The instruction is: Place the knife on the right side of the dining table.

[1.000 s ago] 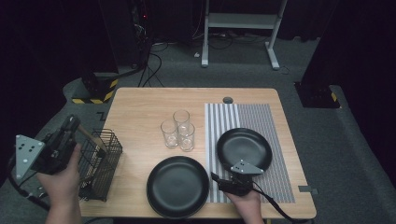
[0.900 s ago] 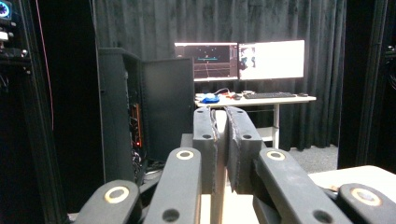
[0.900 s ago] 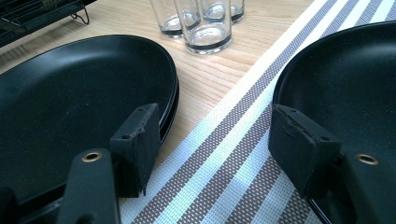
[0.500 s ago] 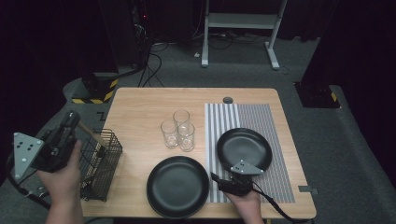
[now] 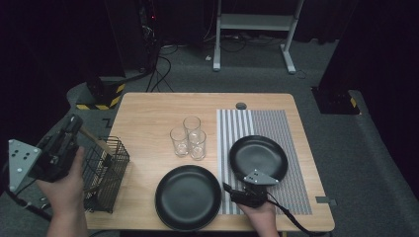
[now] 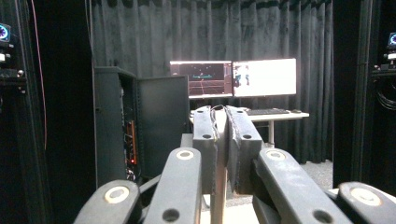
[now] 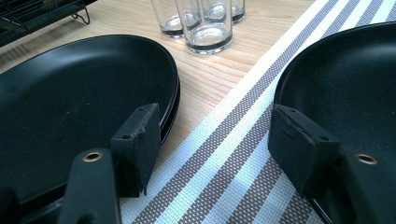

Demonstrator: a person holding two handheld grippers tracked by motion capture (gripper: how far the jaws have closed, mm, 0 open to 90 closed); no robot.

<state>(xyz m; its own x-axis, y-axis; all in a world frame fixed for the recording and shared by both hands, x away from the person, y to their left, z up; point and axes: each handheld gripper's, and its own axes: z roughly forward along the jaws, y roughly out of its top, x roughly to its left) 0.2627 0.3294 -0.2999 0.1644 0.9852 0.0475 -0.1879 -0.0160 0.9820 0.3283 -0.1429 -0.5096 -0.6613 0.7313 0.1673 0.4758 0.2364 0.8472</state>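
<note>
My left gripper is held up off the table's left edge, above a black wire basket. In the left gripper view its jaws are shut on a thin wooden stick. The wooden stick slants down from the jaws into the basket. My right gripper lies low on the striped placemat, open with nothing between its fingers. It sits between a black plate on the bare wood and another black plate on the mat.
Three clear glasses stand clustered mid-table, just beyond both plates; their bases show ahead of the right gripper. The wooden table has bare room at its back. Dark cabinets and cables stand on the floor behind.
</note>
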